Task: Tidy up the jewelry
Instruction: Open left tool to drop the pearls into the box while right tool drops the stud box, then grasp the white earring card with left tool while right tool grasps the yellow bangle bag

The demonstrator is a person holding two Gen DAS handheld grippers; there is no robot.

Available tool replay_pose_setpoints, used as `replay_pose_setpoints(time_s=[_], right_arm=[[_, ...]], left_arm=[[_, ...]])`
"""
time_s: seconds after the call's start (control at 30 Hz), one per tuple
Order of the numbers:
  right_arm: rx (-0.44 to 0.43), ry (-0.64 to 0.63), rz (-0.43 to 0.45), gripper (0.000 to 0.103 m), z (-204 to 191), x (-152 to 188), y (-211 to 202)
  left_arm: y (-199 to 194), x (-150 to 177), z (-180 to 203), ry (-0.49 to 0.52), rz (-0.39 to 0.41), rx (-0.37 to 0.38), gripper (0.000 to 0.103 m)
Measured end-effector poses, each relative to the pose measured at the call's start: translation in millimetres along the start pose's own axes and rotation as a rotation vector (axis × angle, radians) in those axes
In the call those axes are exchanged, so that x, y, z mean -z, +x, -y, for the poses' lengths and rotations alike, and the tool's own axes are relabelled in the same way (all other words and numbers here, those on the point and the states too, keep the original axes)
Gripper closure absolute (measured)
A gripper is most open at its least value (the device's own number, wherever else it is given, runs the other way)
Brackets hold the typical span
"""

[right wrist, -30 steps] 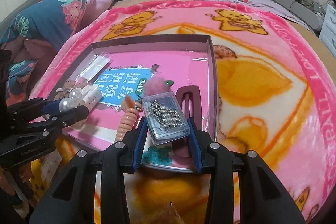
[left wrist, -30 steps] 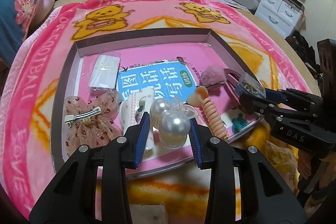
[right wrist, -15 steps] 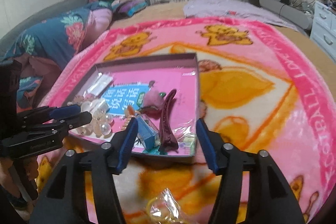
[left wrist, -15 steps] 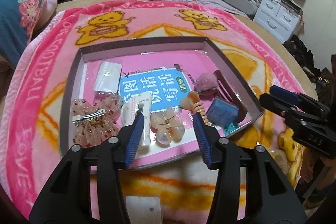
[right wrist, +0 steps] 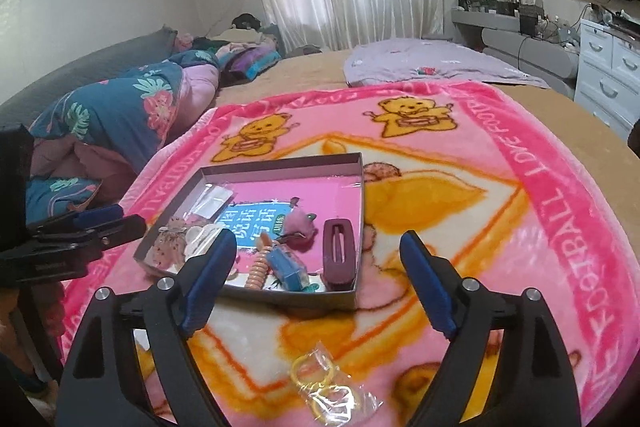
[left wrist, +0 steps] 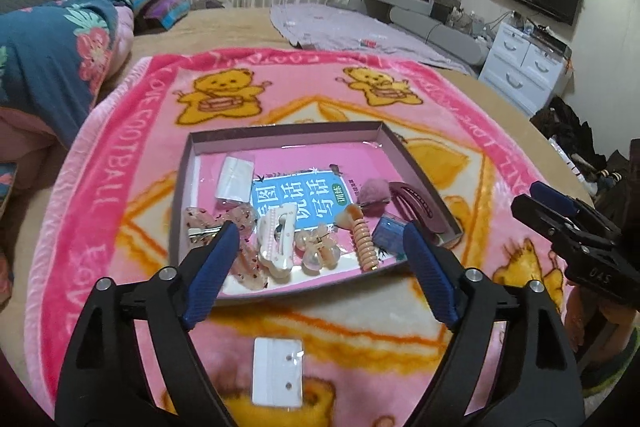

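A shallow grey box (left wrist: 182, 187) with a pink floor lies on a pink bear blanket. It holds a pearl hair clip (left wrist: 318, 247), a white clip (left wrist: 276, 235), a pink bow clip (left wrist: 224, 223), a coiled peach hair tie (left wrist: 362, 239), a small blue case (left wrist: 388, 233), a maroon clip (left wrist: 414, 207), a pink pompom (left wrist: 374, 193). My left gripper (left wrist: 320, 267) is open and empty, above the box's near edge. My right gripper (right wrist: 316, 275) is open and empty, near the box (right wrist: 280, 163). The blue case (right wrist: 288, 269) and maroon clip (right wrist: 339, 253) show there too.
A white earring card (left wrist: 277, 371) lies on the blanket in front of the box. A clear bag with yellow rings (right wrist: 326, 387) lies under my right gripper. A folded quilt (left wrist: 52, 67) lies at the left, white drawers (left wrist: 528, 67) at the far right.
My left gripper let go of the pearl clip and my right let go of the small case; both lie in the box. Both grippers opened wide and drew back.
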State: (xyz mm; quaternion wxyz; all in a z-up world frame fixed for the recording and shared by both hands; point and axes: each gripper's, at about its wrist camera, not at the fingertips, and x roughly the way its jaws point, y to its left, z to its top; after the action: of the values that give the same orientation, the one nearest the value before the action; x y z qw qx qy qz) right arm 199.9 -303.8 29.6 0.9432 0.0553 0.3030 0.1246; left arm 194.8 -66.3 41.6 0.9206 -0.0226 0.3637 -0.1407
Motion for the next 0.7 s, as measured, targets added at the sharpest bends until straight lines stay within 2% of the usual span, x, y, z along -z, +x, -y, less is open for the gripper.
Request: replay_pose_setpoints(time_s=[0.27, 0.7], right_arm=[[-0.009, -0.029, -0.016, 0.017, -5.9, 12.2, -16.7], [-0.01, -0.1, -0.177, 0.017, -21.2, 57.7, -9.6]], left_arm=[[-27.8, 19.9, 1.8, 0.02, 0.022, -0.041, 0.017], [-29.3, 50.6, -19.6, -0.007, -0.036, -0.107, 0.017]])
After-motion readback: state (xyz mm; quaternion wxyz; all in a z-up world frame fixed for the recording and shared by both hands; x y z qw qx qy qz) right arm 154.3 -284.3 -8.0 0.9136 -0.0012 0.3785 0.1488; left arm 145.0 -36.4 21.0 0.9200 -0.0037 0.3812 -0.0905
